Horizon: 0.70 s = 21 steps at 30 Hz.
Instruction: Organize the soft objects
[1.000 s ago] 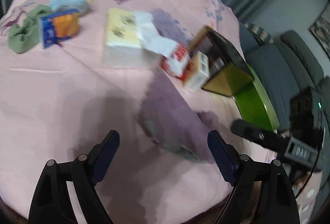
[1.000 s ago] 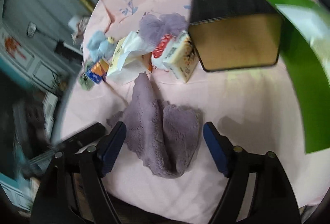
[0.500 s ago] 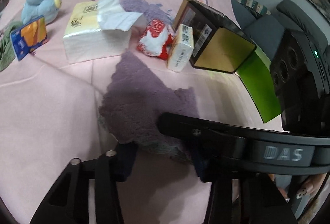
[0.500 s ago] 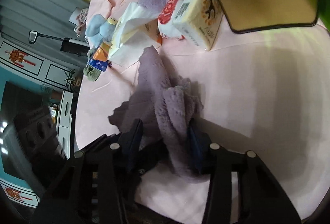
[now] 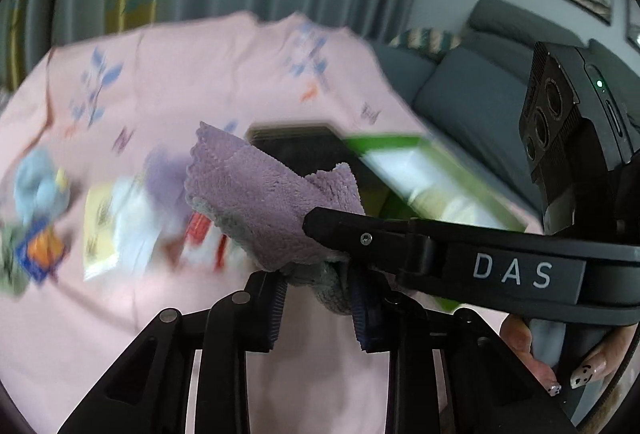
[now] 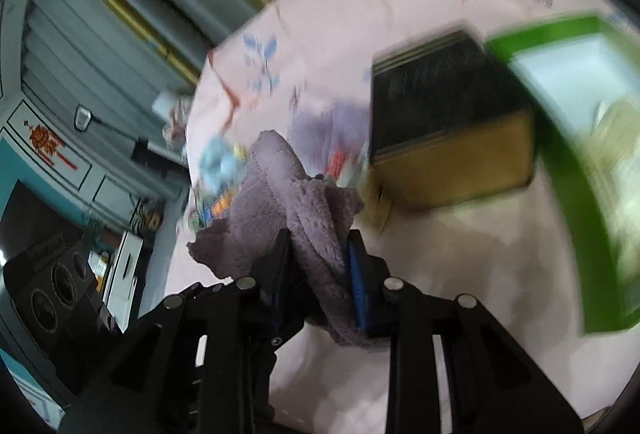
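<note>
Gripping the purple cloth (image 5: 264, 202) from either side, the left gripper (image 5: 318, 304) and right gripper (image 6: 320, 274) each pinch a bunched fold, holding it up off the pink tabletop (image 5: 80, 334). Ahead of the right gripper sit a dark box (image 6: 448, 130) and a green bin (image 6: 568, 194); the blurred items beyond the left gripper are probably packets.

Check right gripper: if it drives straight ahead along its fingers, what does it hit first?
The right gripper is shut on the purple towel. Beyond that, probably the blurred small packages beside the black-and-gold box; depth is unclear through the motion blur.
</note>
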{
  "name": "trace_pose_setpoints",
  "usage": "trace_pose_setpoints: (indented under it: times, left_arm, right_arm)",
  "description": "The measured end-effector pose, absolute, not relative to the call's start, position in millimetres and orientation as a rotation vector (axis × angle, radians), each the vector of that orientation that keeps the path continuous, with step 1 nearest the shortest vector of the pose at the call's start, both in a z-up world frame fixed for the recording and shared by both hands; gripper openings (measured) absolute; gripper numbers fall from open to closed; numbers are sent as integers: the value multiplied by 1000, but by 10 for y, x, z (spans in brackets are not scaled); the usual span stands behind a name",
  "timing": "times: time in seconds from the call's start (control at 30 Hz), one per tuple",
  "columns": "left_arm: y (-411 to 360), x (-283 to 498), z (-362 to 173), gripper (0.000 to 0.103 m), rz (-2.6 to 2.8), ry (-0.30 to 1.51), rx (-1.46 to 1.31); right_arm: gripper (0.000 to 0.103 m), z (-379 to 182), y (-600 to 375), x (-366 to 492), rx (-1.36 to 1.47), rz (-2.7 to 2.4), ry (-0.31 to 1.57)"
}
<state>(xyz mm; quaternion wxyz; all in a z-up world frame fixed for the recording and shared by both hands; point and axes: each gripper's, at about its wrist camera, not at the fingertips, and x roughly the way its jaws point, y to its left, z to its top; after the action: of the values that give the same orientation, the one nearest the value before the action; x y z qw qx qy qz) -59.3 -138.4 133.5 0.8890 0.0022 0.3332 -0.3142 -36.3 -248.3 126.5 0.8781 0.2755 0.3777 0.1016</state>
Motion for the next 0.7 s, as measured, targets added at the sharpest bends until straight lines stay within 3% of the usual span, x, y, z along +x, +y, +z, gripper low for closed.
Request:
trace_pose_setpoints:
  times: [0.3, 0.7]
  left_arm:
    - [-2242, -446, 1651, 28, -791, 603, 48]
    - [-3168, -253, 1202, 27, -910, 733, 114]
  right_arm:
    - [22, 1596, -3301, -570, 592, 58, 586]
    - [20, 1057, -4145, -810, 737, -166, 585]
